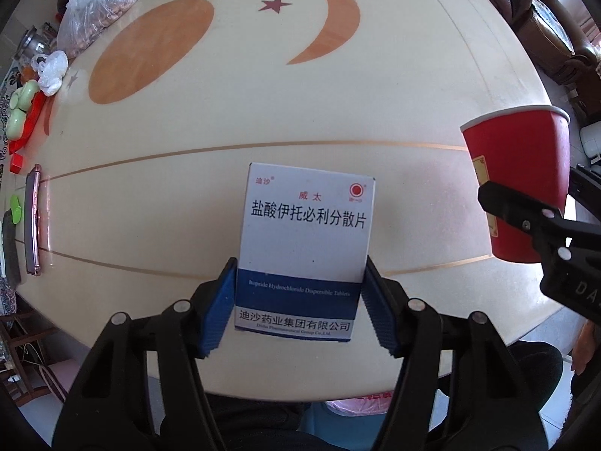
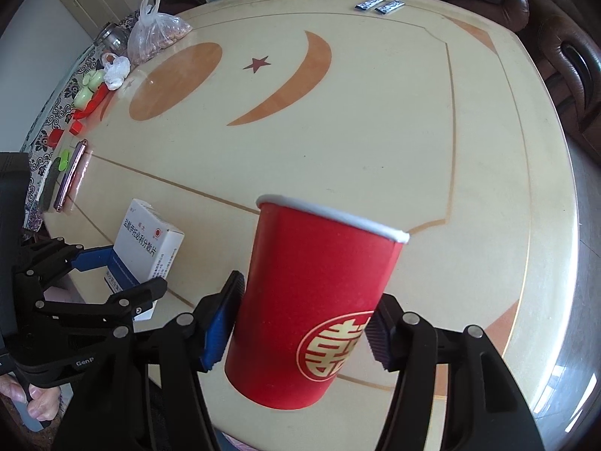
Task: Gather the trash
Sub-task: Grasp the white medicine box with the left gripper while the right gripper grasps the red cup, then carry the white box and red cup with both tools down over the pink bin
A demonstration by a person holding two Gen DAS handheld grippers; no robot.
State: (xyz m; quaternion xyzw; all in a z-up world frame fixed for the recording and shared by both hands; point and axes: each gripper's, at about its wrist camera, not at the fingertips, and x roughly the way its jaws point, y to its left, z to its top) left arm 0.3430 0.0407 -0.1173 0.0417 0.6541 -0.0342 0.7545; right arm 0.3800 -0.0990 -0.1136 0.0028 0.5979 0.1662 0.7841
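**Both tongs loaded: box in my left, cup in my right**

1. Table (image 2: 375, 143). A cream top with rounded corners, inlaid with an orange oval, an orange crescent and a small dark red star. Thin gold lines cross it. Brown upholstered seating (image 2: 563, 49) stands past its far and right edges.

2. Red paper cup (image 2: 319, 300). It sits between the fingers of my right gripper (image 2: 300, 329). The blue pads press on its lower wall from both sides, so these tongs are clamped on the cup. The cup tilts, its white rim toward the table's middle, and a gold emblem shows on its side. In the left wrist view the same cup (image 1: 522, 184) appears at the right edge, off the table surface.

3. Medicine box (image 1: 304, 248). White with a dark blue band and printed Chinese text. My left gripper (image 1: 300, 312) holds it by its blue-band end, a ribbed blue pad flat against each side: these tongs are clamped on the box. In the right wrist view the box (image 2: 150, 240) is left of the cup and apart from it.

4. Left edge of the table. A clear plastic bag (image 1: 94, 18) of small brownish pieces, a crumpled white bag (image 1: 50, 73), a phone (image 1: 33, 221) lying flat, and small red and green items.

5. Far edge. Two small blue-and-white packets (image 2: 379, 3) lie side by side.
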